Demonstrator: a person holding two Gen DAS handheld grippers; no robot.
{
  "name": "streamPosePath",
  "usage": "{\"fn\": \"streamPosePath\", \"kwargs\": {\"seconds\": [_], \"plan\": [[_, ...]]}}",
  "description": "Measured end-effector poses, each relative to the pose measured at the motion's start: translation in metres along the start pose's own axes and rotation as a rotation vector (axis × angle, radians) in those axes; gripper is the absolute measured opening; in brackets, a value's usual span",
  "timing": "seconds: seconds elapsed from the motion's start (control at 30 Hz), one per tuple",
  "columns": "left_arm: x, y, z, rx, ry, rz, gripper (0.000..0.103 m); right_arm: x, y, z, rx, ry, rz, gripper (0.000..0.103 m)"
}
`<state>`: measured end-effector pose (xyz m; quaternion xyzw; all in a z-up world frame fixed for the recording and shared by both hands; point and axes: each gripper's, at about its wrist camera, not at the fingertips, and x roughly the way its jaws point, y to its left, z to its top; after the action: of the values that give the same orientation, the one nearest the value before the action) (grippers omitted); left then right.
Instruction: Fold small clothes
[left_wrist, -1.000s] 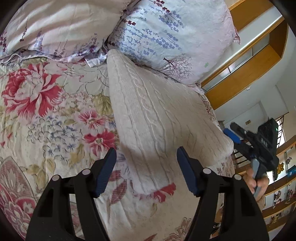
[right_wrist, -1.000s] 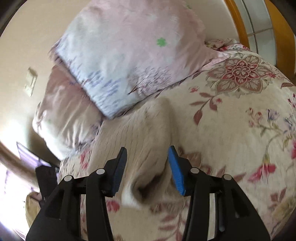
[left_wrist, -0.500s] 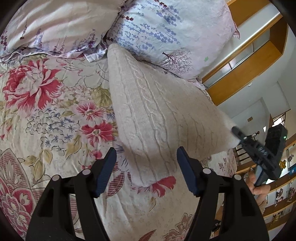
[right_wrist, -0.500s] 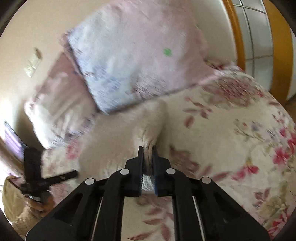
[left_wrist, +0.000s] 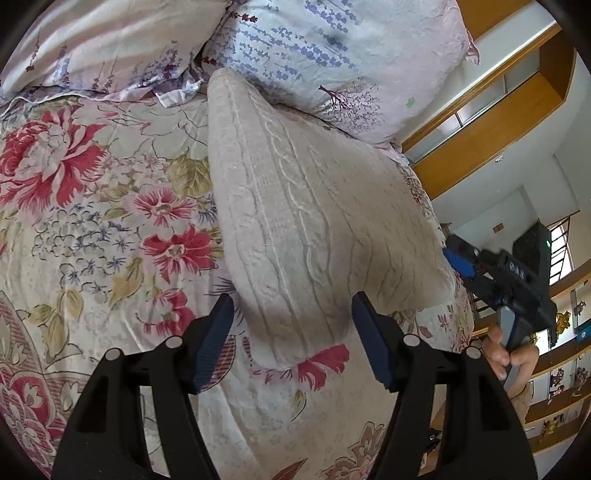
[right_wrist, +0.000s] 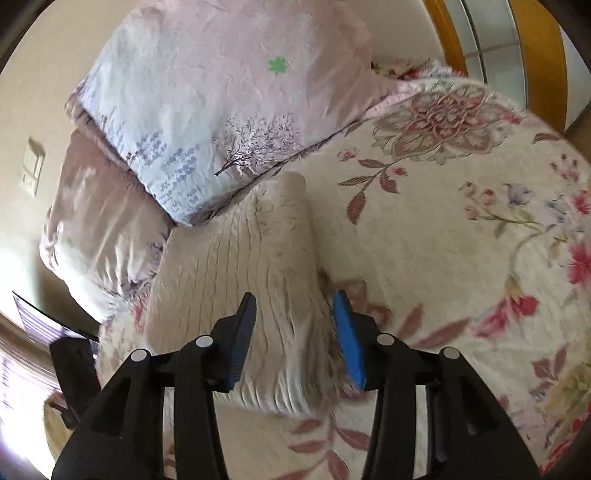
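A cream cable-knit sweater (left_wrist: 306, 221) lies folded on the floral bedspread (left_wrist: 92, 206), its far end against the pillows. My left gripper (left_wrist: 293, 345) is open, its jaws either side of the sweater's near corner, holding nothing. My right gripper (right_wrist: 295, 332) is open, its jaws straddling the sweater's (right_wrist: 258, 258) near edge without pinching it. The right gripper also shows in the left wrist view (left_wrist: 456, 260), just off the sweater's right corner.
Two pillows (left_wrist: 332, 48) lie at the head of the bed, the blue-and-pink one (right_wrist: 221, 99) touching the sweater's far end. A wooden wardrobe frame (left_wrist: 491, 122) stands beyond the bed. The bedspread (right_wrist: 461, 240) stretches to the right of the sweater.
My right gripper shut on the sweater's edge half a second ago and has now opened, letting the fabric drop. The left gripper stayed open and barely moved.
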<state>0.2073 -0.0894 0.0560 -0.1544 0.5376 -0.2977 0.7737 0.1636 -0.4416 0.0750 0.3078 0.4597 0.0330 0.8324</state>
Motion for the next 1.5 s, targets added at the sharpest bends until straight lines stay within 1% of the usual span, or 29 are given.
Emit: {"fn": "streamPosePath", "kwargs": {"seconds": [0.13, 0.2, 0.23, 0.27, 0.3, 0.37, 0.4, 0.47, 0.5, 0.53, 0.6, 0.63, 0.7, 0.73, 0.8, 0.83, 0.87, 0.9, 0.97, 1.03, 1.1, 1.17, 1.23, 1.3, 1.33, 1.37, 1.4, 1.43, 1.5], "plan": [[0.004, -0.001, -0.001, -0.003, 0.007, -0.002, 0.06, 0.024, -0.003, 0.009, 0.052, 0.044, 0.028, 0.046], [0.006, 0.002, -0.001, -0.01, 0.013, -0.005, 0.06, 0.035, -0.006, 0.014, 0.088, 0.069, 0.051, 0.045], [0.007, 0.002, -0.002, -0.012, 0.013, -0.003, 0.06, 0.04, -0.007, 0.016, 0.106, 0.08, 0.069, 0.038], [0.007, 0.003, -0.002, -0.009, 0.013, -0.001, 0.06, 0.046, -0.006, 0.019, 0.111, 0.088, 0.086, 0.028], [0.007, 0.002, -0.002, -0.007, 0.012, 0.001, 0.06, 0.049, -0.001, 0.021, 0.086, 0.081, 0.085, 0.013], [0.009, 0.001, 0.001, -0.001, 0.009, 0.002, 0.06, 0.043, 0.009, 0.025, 0.02, 0.027, 0.051, 0.01], [0.01, 0.001, 0.002, 0.001, 0.007, 0.002, 0.06, 0.035, 0.017, 0.027, -0.027, -0.028, 0.003, 0.01], [0.008, 0.002, 0.001, 0.002, 0.007, -0.001, 0.06, 0.032, 0.018, 0.034, -0.048, -0.067, -0.073, 0.01], [0.01, 0.002, 0.002, 0.002, 0.008, -0.003, 0.06, 0.036, 0.015, 0.037, -0.036, -0.061, -0.108, 0.01], [0.012, 0.002, 0.003, 0.003, 0.009, -0.005, 0.06, 0.046, 0.009, 0.039, -0.015, -0.029, -0.142, 0.01], [0.015, 0.001, 0.004, 0.007, 0.007, -0.001, 0.06, 0.061, 0.001, 0.038, 0.004, 0.024, -0.172, 0.01], [0.016, 0.0, 0.004, 0.011, 0.006, 0.004, 0.06, 0.065, 0.001, 0.036, 0.004, 0.034, -0.186, 0.011], [0.017, -0.001, 0.003, 0.014, 0.007, 0.002, 0.06, 0.06, 0.005, 0.037, -0.017, 0.029, -0.203, 0.014], [0.017, -0.001, 0.002, 0.014, 0.006, -0.003, 0.06, 0.054, 0.007, 0.037, -0.023, 0.018, -0.204, 0.021], [0.016, -0.001, 0.001, 0.018, -0.002, -0.004, 0.06, 0.032, 0.014, 0.032, -0.05, -0.037, -0.214, 0.032], [0.014, -0.002, 0.0, 0.022, -0.007, 0.0, 0.06, 0.023, 0.019, 0.028, -0.07, -0.06, -0.21, 0.035], [0.013, -0.002, 0.0, 0.025, -0.012, 0.004, 0.06, 0.013, 0.026, 0.022, -0.102, -0.082, -0.183, 0.035], [0.012, -0.002, -0.001, 0.029, -0.017, 0.007, 0.06, 0.007, 0.033, 0.016, -0.125, -0.085, -0.149, 0.035], [0.011, -0.003, -0.001, 0.034, -0.021, 0.014, 0.06, -0.002, 0.042, 0.002, -0.169, -0.071, -0.094, 0.035], [0.012, -0.002, -0.002, 0.032, -0.021, 0.025, 0.06, -0.003, 0.047, -0.012, -0.212, -0.044, -0.074, 0.035], [0.015, -0.002, -0.003, 0.038, -0.019, 0.053, 0.06, 0.009, 0.048, -0.02, -0.232, -0.001, -0.092, 0.035], [0.02, -0.004, -0.003, 0.055, -0.019, 0.09, 0.06, 0.033, 0.041, -0.031, -0.238, 0.074, -0.162, 0.037], [0.022, -0.008, -0.005, 0.08, -0.023, 0.126, 0.06, 0.037, 0.039, -0.038, -0.263, 0.023, -0.158, 0.037], [0.02, -0.011, -0.006, 0.093, -0.027, 0.127, 0.06, 0.035, 0.044, -0.039, -0.286, 0.027, -0.181, 0.038], [0.017, -0.011, -0.005, 0.089, -0.029, 0.109, 0.062, 0.031, 0.045, -0.034, -0.272, 0.04, -0.17, 0.041], [0.014, -0.01, -0.003, 0.082, -0.035, 0.092, 0.062, 0.024, 0.044, -0.028, -0.247, 0.043, -0.136, 0.044], [0.011, -0.008, -0.001, 0.074, -0.042, 0.078, 0.065, 0.017, 0.041, -0.02, -0.215, 0.032, -0.097, 0.054], [0.008, -0.006, 0.003, 0.062, -0.05, 0.06, 0.069, 0.011, 0.039, -0.016, -0.194, 0.019, -0.072, 0.068], [0.008, 0.002, 0.013, 0.029, -0.05, 0.031, 0.071, -0.001, 0.032, 0.0, -0.138, -0.022, -0.04, 0.082]]}}
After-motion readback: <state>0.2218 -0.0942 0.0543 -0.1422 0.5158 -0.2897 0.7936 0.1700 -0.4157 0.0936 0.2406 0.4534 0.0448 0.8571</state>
